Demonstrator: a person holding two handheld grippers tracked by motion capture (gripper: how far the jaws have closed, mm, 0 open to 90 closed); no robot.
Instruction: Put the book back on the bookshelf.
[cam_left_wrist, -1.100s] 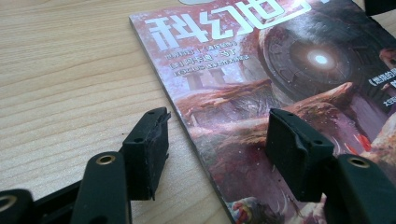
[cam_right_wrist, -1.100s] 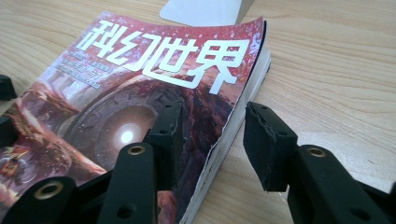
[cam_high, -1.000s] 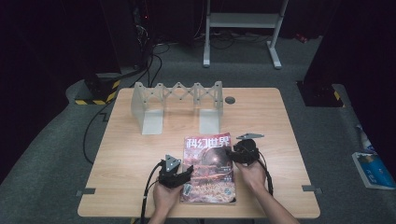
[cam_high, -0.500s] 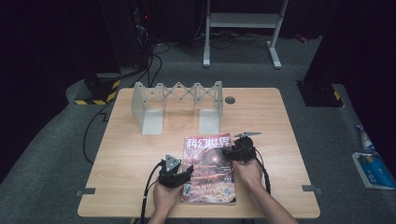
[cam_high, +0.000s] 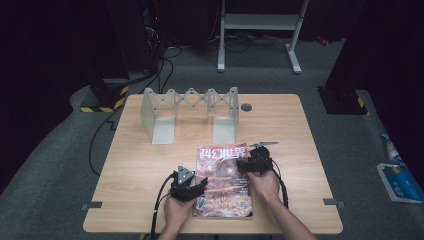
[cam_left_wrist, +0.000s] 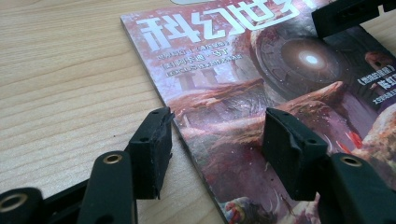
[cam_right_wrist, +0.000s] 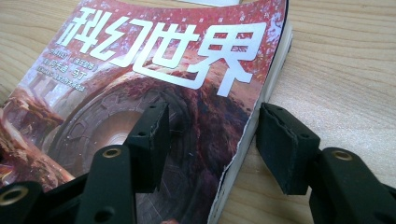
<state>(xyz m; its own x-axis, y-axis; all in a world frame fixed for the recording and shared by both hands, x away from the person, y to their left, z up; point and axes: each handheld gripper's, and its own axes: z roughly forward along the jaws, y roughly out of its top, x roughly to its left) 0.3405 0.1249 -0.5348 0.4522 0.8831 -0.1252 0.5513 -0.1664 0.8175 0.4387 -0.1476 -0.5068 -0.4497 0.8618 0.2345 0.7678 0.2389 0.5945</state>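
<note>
A magazine (cam_high: 222, 180) with a reddish cover and white characters lies flat near the front edge of the wooden table (cam_high: 300, 135). My left gripper (cam_high: 189, 186) is open at the magazine's left edge. In the left gripper view, one jaw rests on the bare wood and the other over the cover (cam_left_wrist: 243, 93), with the gripper (cam_left_wrist: 217, 149) straddling that edge. My right gripper (cam_high: 255, 162) is open at the upper right edge. In the right gripper view, the gripper (cam_right_wrist: 212, 140) straddles the page edge of the magazine (cam_right_wrist: 154, 70), where the cover is slightly raised.
A white accordion rack (cam_high: 190, 112) with upright end plates stands at the back middle of the table. A round cable hole (cam_high: 246, 106) lies right of it. A blue item (cam_high: 400, 180) lies on the floor at the right. The right gripper's tip (cam_left_wrist: 345, 16) shows far off.
My right gripper has shifted a little left, onto the magazine's right edge. The left gripper and the magazine have stayed put.
</note>
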